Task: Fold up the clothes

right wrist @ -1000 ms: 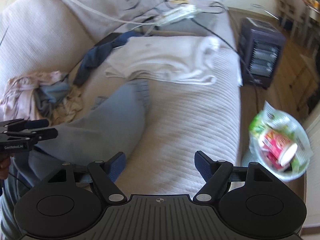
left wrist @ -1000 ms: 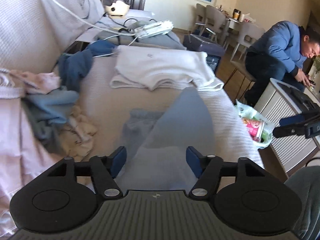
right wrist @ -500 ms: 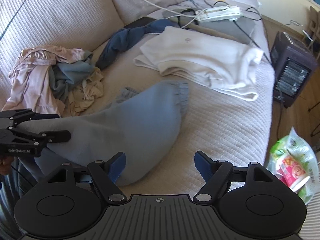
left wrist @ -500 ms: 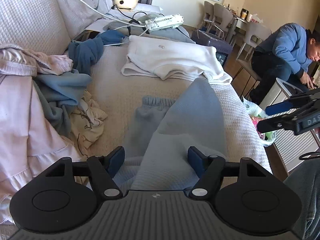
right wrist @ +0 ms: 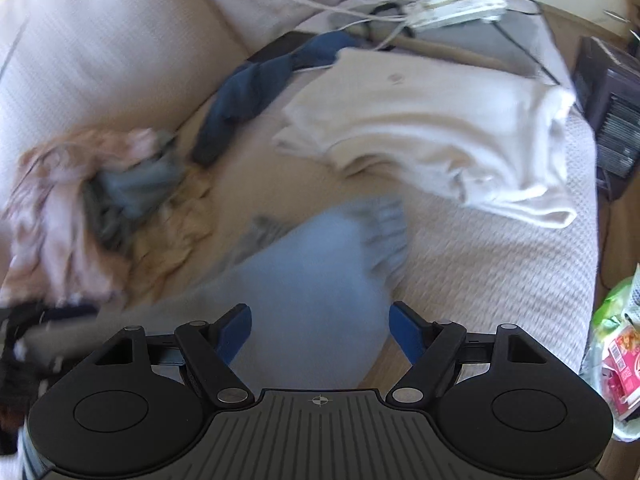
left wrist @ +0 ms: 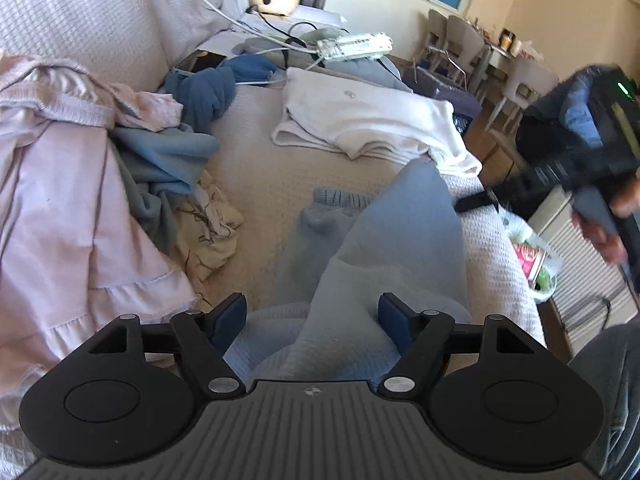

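Observation:
A light blue sweatshirt (left wrist: 384, 248) lies lengthwise on the sofa seat (left wrist: 264, 176), its ribbed cuffs pointing away from me. It also shows in the right wrist view (right wrist: 312, 272). My left gripper (left wrist: 312, 316) is open and empty just above the sweatshirt's near end. My right gripper (right wrist: 320, 328) is open and empty over the same garment, seen from the right. The right gripper also shows blurred in the left wrist view (left wrist: 568, 176), held in a hand.
A folded white garment (left wrist: 372, 120) lies farther along the seat. A heap of pink, blue and cream clothes (left wrist: 100, 184) sits at the left. A dark blue garment (left wrist: 208, 92), a power strip (left wrist: 354, 46) and cables lie beyond. A bag of snacks (right wrist: 616, 352) hangs off the right edge.
Both grippers stay open. The right gripper has swung left over the blue sweatshirt, its view blurred by motion. The left view has shifted closer to the clothes heap.

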`<action>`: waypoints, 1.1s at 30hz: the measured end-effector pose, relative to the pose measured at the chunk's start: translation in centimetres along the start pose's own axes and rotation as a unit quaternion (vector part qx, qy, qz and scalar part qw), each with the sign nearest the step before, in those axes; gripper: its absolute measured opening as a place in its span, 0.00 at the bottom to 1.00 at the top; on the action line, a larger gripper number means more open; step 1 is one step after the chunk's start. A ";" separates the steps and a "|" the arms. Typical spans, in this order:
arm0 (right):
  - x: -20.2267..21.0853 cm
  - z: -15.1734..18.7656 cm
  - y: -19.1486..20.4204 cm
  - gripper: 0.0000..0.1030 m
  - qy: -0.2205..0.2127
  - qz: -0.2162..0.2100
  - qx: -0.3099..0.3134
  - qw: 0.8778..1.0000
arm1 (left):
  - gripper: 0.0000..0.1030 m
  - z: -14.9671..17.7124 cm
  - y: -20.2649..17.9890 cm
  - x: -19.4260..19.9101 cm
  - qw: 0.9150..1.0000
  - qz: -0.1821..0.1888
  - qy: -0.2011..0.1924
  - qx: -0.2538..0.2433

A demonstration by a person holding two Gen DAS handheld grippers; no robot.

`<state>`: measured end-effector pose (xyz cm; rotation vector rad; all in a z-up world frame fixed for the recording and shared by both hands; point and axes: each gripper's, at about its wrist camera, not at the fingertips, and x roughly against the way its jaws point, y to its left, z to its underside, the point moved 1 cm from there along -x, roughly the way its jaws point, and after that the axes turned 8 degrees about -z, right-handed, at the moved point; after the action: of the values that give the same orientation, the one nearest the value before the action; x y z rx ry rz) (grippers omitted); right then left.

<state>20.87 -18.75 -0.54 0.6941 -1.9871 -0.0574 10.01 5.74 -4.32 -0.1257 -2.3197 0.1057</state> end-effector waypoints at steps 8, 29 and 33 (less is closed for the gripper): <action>-3.7 -3.7 -1.3 0.76 0.011 -0.018 -0.053 0.998 | 0.26 0.3 -3.9 -0.1 0.994 0.095 0.020 -0.056; 3.5 3.6 -8.5 0.08 -0.022 0.070 -0.073 0.995 | 0.70 -9.5 -0.3 -6.3 0.998 0.025 0.040 -0.033; 4.5 3.5 -9.5 0.46 -0.055 0.037 -0.160 0.985 | 0.70 -8.9 -0.2 -12.3 0.995 -0.029 0.094 -0.018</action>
<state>20.62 -29.76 -1.81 0.4163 -2.0458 -0.3689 24.83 4.32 -7.11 -0.0825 -2.1360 0.0215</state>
